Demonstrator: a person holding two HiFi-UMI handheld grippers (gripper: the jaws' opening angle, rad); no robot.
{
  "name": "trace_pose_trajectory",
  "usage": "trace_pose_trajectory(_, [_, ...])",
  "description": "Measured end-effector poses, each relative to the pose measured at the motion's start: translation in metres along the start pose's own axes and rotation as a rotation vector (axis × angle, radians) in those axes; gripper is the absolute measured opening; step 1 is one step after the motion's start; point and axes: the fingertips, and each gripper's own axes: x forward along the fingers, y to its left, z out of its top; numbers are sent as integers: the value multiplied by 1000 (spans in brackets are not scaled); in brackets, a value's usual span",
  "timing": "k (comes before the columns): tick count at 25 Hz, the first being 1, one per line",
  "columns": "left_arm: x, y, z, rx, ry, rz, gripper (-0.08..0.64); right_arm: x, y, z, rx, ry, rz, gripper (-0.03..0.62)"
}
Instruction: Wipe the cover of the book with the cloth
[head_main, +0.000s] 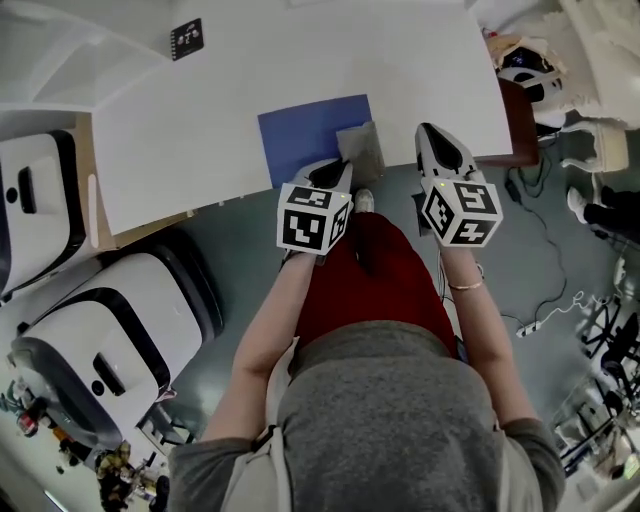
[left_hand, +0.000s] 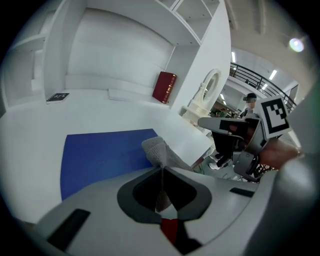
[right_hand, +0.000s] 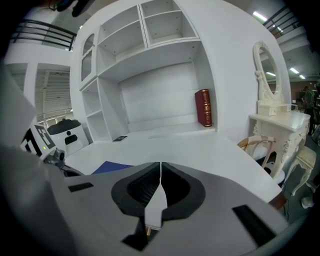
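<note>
A blue book (head_main: 308, 136) lies flat on the white table (head_main: 200, 130) near its front edge. A grey cloth (head_main: 360, 150) rests on the book's right edge and hangs over the table edge. My left gripper (head_main: 338, 170) is shut on the cloth's near end. In the left gripper view the cloth (left_hand: 159, 150) sticks out past the closed jaws, with the blue book (left_hand: 100, 155) beyond it. My right gripper (head_main: 433, 135) hovers at the table edge right of the cloth, shut with nothing in it. From the right gripper view, only a corner of the book (right_hand: 111, 168) shows.
A red book (right_hand: 203, 107) stands upright in the white shelf unit behind the table. A small marker card (head_main: 186, 38) lies at the far left of the table. White machines (head_main: 110, 340) stand on the floor to the left. A white dressing table (right_hand: 275, 120) and cables are at the right.
</note>
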Motion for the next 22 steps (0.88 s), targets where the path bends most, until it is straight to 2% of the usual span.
trace_pose_trajectory(10, [-45, 65, -38, -88, -4, 175, 25, 35, 60, 0, -79, 42, 141, 31])
trace_pose_trajectory(22, [-86, 108, -56, -167, -34, 291, 25, 58, 113, 4, -133, 57, 245, 31])
